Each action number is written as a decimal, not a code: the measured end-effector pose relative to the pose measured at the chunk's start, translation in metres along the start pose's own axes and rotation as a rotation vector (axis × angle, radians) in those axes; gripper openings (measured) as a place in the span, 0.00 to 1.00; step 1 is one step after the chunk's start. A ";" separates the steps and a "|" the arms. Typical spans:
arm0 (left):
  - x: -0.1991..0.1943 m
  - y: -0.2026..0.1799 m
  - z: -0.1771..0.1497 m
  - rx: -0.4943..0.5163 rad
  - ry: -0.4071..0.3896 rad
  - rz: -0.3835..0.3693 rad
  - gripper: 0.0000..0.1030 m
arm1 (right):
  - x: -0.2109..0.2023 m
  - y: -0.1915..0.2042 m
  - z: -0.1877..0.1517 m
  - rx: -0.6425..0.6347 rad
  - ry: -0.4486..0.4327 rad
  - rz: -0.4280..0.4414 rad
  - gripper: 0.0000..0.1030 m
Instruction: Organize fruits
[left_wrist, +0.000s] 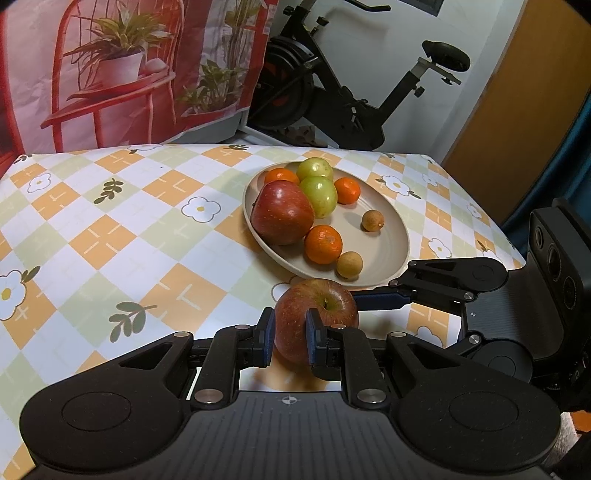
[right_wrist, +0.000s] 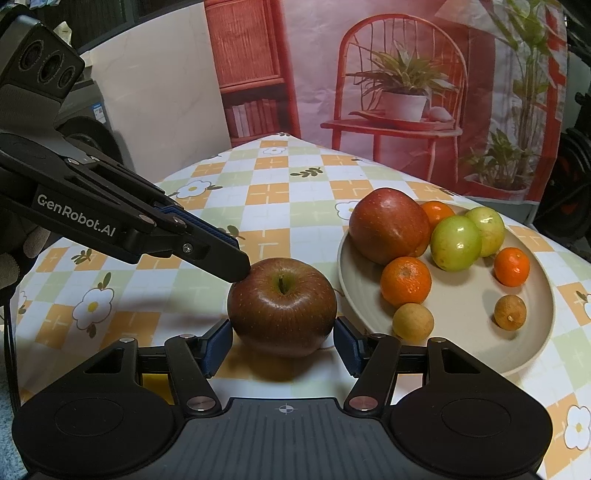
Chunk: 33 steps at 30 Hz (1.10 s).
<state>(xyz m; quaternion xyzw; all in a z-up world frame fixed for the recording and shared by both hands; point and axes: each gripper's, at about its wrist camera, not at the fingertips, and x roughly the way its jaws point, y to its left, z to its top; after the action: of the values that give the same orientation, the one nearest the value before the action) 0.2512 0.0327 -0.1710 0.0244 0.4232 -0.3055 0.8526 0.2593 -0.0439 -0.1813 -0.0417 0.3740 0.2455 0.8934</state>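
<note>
A red apple (left_wrist: 325, 302) (right_wrist: 282, 299) stands on the tablecloth just in front of a beige plate (left_wrist: 384, 236) (right_wrist: 461, 332). My right gripper (right_wrist: 282, 341) has its pads against both sides of the apple. My left gripper (left_wrist: 290, 336) is nearly shut above the apple, and its tips touch the apple's top left. The plate holds a second red apple (left_wrist: 282, 212) (right_wrist: 388, 225), two green fruits (left_wrist: 319, 195) (right_wrist: 456, 243), three oranges (left_wrist: 323, 243) (right_wrist: 406, 280) and two small brown longans (left_wrist: 349, 264) (right_wrist: 413, 321).
The table has a checked orange and green flowered cloth (left_wrist: 110, 240) (right_wrist: 277, 199). A printed backdrop with a red chair (left_wrist: 129, 74) (right_wrist: 406, 92) hangs behind it. An exercise bike (left_wrist: 351, 92) stands beyond the far edge.
</note>
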 end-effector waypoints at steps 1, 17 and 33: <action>0.000 -0.001 0.000 0.000 0.001 -0.007 0.17 | -0.001 0.000 0.000 0.002 -0.002 -0.002 0.55; 0.004 -0.014 0.003 0.027 0.011 -0.002 0.19 | -0.009 -0.006 -0.008 0.023 -0.013 -0.018 0.55; 0.006 -0.004 0.006 -0.015 0.009 0.029 0.23 | -0.009 -0.007 -0.009 0.027 -0.014 -0.015 0.54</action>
<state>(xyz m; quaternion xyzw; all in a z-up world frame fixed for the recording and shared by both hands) 0.2560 0.0244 -0.1702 0.0258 0.4287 -0.2898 0.8553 0.2512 -0.0556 -0.1819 -0.0308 0.3708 0.2339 0.8983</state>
